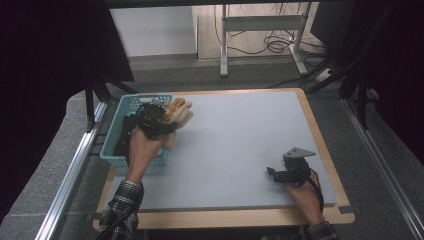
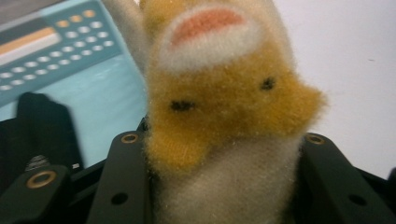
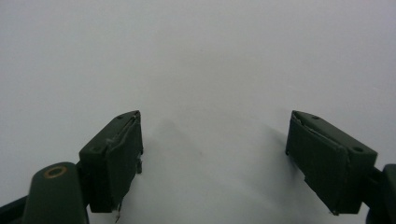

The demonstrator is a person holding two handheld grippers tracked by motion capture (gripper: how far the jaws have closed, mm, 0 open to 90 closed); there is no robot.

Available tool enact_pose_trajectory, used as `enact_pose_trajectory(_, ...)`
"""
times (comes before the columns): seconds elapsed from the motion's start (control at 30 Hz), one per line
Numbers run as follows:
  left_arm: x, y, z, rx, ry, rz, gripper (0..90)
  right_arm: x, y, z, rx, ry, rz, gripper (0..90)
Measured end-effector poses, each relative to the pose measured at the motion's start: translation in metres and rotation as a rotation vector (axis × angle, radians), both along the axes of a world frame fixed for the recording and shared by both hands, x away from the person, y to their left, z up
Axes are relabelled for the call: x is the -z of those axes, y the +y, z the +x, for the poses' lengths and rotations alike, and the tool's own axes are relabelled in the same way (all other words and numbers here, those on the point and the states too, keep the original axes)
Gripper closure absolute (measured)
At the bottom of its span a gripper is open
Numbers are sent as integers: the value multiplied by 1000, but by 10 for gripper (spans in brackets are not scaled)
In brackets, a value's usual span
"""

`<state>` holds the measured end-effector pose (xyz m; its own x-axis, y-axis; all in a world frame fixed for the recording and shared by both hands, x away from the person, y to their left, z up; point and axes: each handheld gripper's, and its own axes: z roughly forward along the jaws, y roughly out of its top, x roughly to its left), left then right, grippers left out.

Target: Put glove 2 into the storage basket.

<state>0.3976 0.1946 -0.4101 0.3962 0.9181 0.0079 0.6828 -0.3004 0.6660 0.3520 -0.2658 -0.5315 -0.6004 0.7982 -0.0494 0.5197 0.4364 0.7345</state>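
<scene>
A plush toy (image 1: 179, 113) in orange and cream hangs above the right rim of the teal basket (image 1: 116, 134) at the table's left. My left gripper (image 1: 159, 119) is shut on the plush toy (image 2: 224, 107), whose face with two dark eyes fills the space between the black jaws. Near the table's front right, my right gripper (image 1: 273, 172) rests low over the grey mat (image 1: 240, 145). Its jaws stand wide apart with nothing between them, over the bare mat (image 3: 196, 56).
The teal basket (image 2: 60, 51) holds dark objects (image 1: 125, 135) that I cannot make out. The wooden table edge (image 1: 225, 218) runs along the front. Metal rails (image 1: 70, 175) flank the table, and cables lie on the floor behind.
</scene>
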Motion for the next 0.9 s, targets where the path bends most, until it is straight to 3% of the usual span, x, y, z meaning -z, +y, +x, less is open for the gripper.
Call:
enact_pose_trajectory(0.27,2,30,3,-73,-5,-1,560,0,0,0,0,1,0,183)
enact_pose_trajectory(0.5,16,50,15,-139,15,12,561,0,0,0,0,0,0,183)
enact_pose_trajectory(0.9,44,59,39,-184,88,26,559,0,0,0,0,0,0,183)
